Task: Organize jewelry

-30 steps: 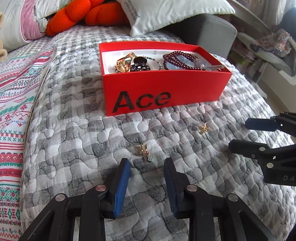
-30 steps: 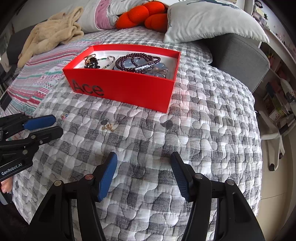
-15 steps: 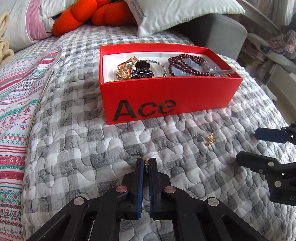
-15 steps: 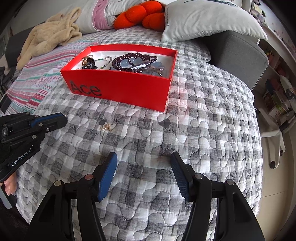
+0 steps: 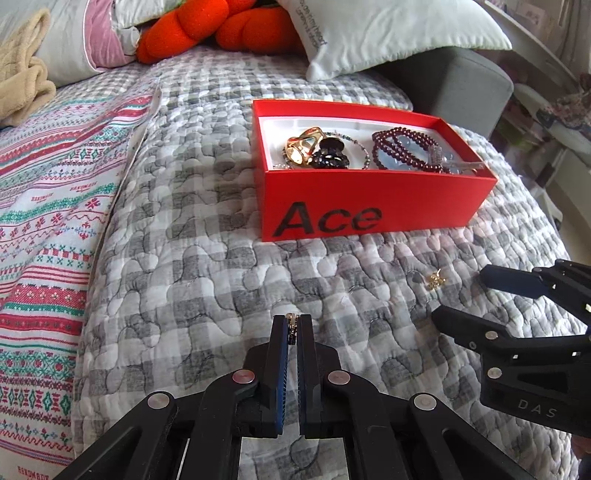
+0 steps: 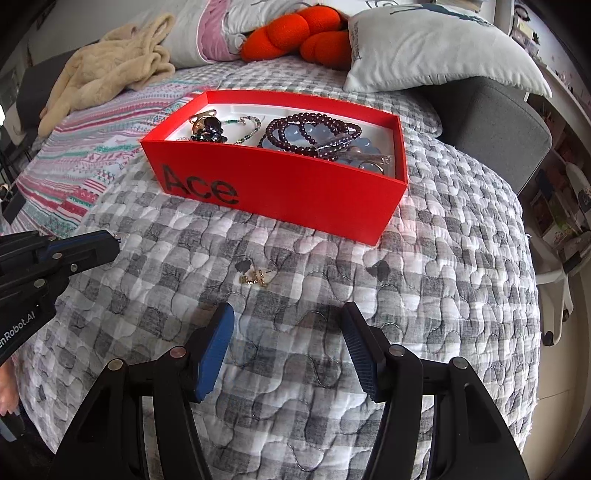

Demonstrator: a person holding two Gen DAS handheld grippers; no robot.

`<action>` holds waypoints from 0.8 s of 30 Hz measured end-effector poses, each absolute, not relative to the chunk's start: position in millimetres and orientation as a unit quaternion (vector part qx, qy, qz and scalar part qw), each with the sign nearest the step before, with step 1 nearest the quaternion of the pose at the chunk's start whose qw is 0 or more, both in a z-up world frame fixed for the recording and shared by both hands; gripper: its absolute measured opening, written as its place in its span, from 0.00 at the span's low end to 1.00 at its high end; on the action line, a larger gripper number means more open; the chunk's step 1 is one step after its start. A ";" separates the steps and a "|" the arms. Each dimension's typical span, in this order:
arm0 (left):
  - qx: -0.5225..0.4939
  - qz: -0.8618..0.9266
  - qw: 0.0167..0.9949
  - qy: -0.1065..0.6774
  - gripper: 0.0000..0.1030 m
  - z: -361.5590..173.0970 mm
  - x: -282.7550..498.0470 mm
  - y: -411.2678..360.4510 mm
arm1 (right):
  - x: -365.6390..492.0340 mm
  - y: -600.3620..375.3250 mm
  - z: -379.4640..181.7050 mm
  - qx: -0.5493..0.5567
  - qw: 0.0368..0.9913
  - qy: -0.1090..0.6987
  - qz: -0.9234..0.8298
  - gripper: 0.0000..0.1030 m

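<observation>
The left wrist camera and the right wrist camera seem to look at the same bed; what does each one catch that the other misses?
Only the left wrist view shows the small dangling earring pinched in the closed left hand-held gripper. Only the right wrist view shows the right hand-held gripper from behind, jaws open and empty. Both show the red cardboard "Ace" box of jewelry, the small gold earring loose on the grey checked quilt, and the orange plush cushion.

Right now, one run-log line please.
left gripper: shut on small gold earring | right gripper: open | red cardboard box: not reached
</observation>
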State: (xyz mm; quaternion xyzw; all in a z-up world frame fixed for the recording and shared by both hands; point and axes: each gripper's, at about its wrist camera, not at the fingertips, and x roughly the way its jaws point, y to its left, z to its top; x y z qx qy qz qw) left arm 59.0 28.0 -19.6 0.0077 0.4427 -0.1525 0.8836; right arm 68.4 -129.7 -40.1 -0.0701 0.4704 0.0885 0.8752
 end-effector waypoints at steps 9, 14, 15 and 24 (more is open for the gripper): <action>-0.010 -0.147 0.884 0.444 0.00 -15.8 57.9 43.2 | 81.0 -111.0 -42.6 -0.065 0.881 0.460 0.086 0.59; -0.013 -0.146 0.883 0.446 0.00 -15.4 57.1 46.1 | 86.0 -103.8 -41.4 -0.069 0.882 0.457 0.093 0.38; -0.013 -0.145 0.883 0.446 0.00 -15.5 57.3 46.8 | 85.6 -103.5 -41.3 -0.070 0.882 0.457 0.094 0.36; -0.010 -0.145 0.881 0.450 0.00 -17.5 60.9 45.4 | 84.4 -99.6 -40.2 -0.074 0.876 0.462 0.116 0.10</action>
